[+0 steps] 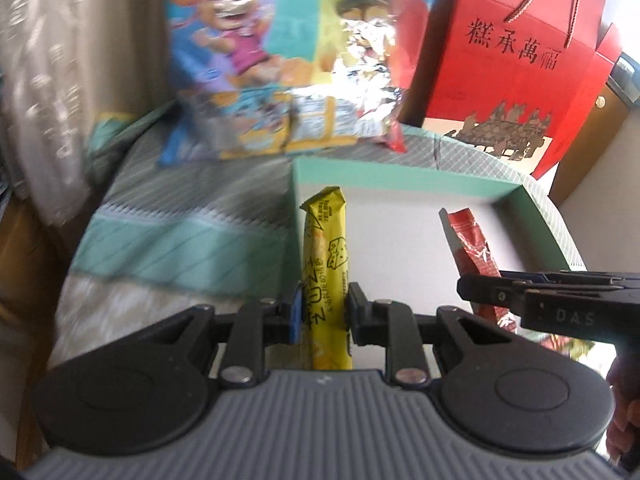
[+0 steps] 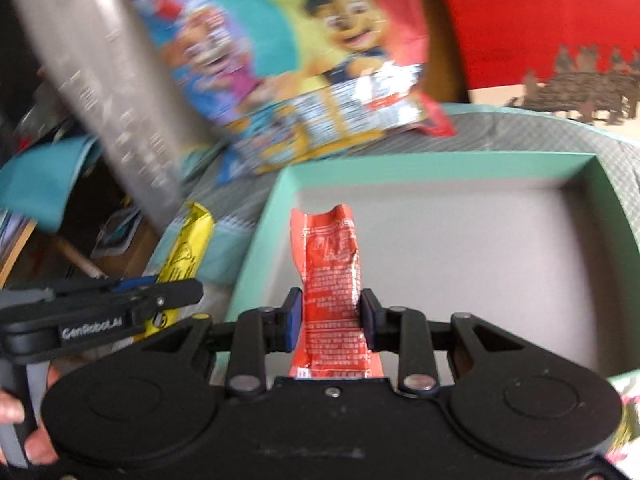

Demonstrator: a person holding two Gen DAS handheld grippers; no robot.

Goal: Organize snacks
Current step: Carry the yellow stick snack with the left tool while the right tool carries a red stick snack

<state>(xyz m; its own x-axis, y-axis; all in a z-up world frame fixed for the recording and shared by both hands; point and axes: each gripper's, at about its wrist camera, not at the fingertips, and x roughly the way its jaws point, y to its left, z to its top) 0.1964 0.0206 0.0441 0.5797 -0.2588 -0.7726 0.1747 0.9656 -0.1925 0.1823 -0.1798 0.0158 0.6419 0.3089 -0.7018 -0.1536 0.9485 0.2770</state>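
My left gripper (image 1: 323,312) is shut on a yellow snack stick (image 1: 326,248) with a cheese drawing, held over the left edge of an open mint-green box (image 1: 404,186). My right gripper (image 2: 330,318) is shut on a crinkled red snack packet (image 2: 331,264), held above the grey floor of the same mint-green box (image 2: 452,166). In the left wrist view the red packet (image 1: 474,244) and the right gripper (image 1: 484,290) show at the right. The right wrist view catches the yellow stick (image 2: 186,252) and the left gripper (image 2: 172,292) at the left.
A large cartoon-printed snack bag (image 1: 276,68) leans behind the box. A red gift box with cord handles (image 1: 516,52) stands at the back right. A grey printed package (image 2: 104,92) rises at the left. A hand (image 2: 24,420) holds the left gripper's handle.
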